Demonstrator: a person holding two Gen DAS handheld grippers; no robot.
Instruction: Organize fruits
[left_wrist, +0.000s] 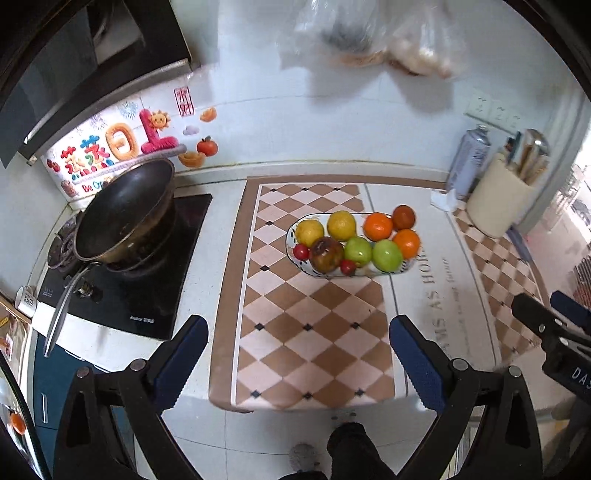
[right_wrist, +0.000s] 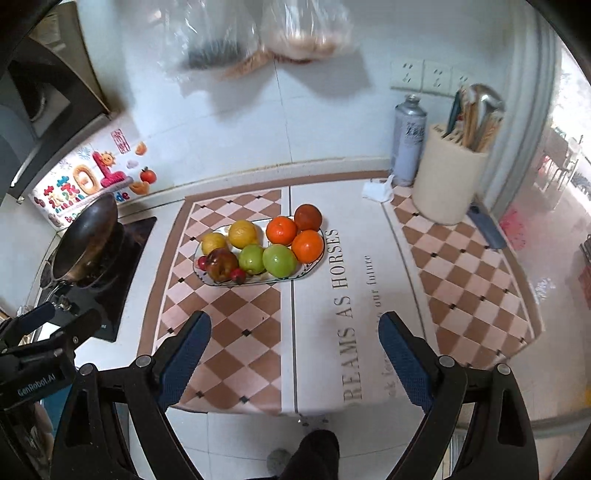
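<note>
A white oval plate (left_wrist: 402, 266) (right_wrist: 312, 266) sits on the checkered counter mat and holds the fruit. On it are two yellow lemons (left_wrist: 341, 225) (right_wrist: 242, 233), two oranges (left_wrist: 377, 226) (right_wrist: 282, 230), two green apples (left_wrist: 386, 255) (right_wrist: 279, 260), a dark red apple (left_wrist: 326, 254) (right_wrist: 221, 264), a brown-red fruit (left_wrist: 403, 217) (right_wrist: 308, 217) and small red fruits (left_wrist: 301, 252). My left gripper (left_wrist: 298, 350) is open and empty, well short of the plate. My right gripper (right_wrist: 294, 349) is open and empty, also short of it.
A black pan (left_wrist: 125, 214) (right_wrist: 86, 240) sits on the stove at the left. A cream utensil holder (left_wrist: 498, 199) (right_wrist: 448, 173) and a silver canister (left_wrist: 469, 162) (right_wrist: 408, 144) stand at the back right. Plastic bags (right_wrist: 258, 33) hang on the wall. The counter edge is near me.
</note>
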